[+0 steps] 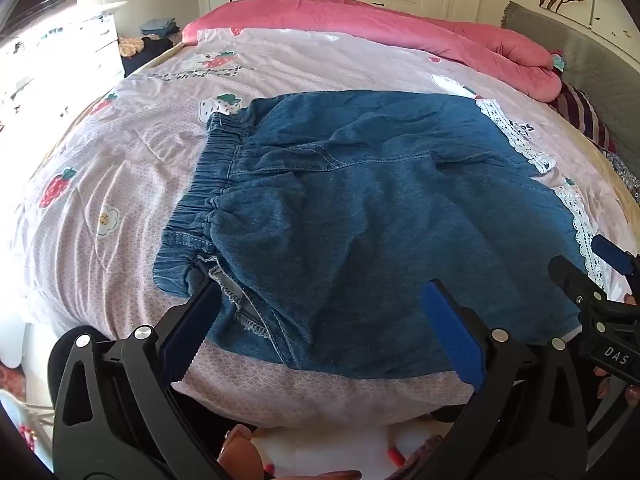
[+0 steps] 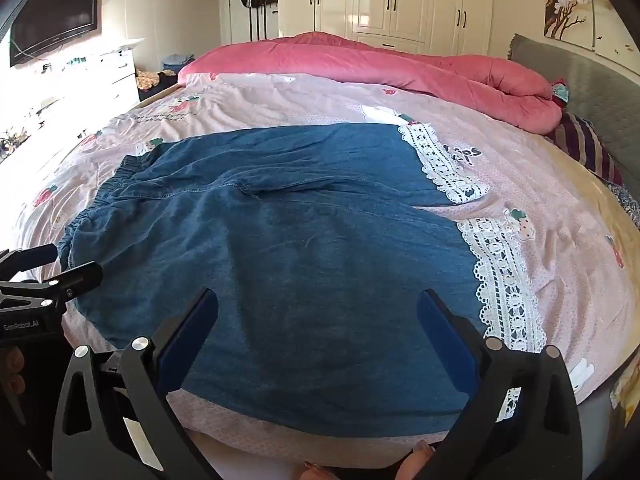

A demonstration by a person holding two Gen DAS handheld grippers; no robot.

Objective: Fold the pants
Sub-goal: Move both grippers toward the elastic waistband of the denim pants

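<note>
Blue denim pants [image 1: 360,208] lie spread flat on the bed, elastic waistband [image 1: 208,184] to the left and white lace hems [image 2: 500,280] to the right. My left gripper [image 1: 320,300] hovers wide open over the near waist corner, nothing between its fingers. Over the near leg, close to the lace hem, my right gripper [image 2: 318,304] also stands wide open and holds nothing. In the left wrist view the right gripper [image 1: 592,264] shows at the right edge. The left gripper [image 2: 60,264] appears at the left edge of the right wrist view.
The pink strawberry-print bedcover [image 2: 280,100] lies under the pants. A rolled pink quilt [image 2: 400,64] runs along the far side, with a striped pillow [image 2: 588,148] and grey headboard [image 2: 592,80] at right. White drawers [image 2: 116,76] stand at left. The bed's near edge lies just below the grippers.
</note>
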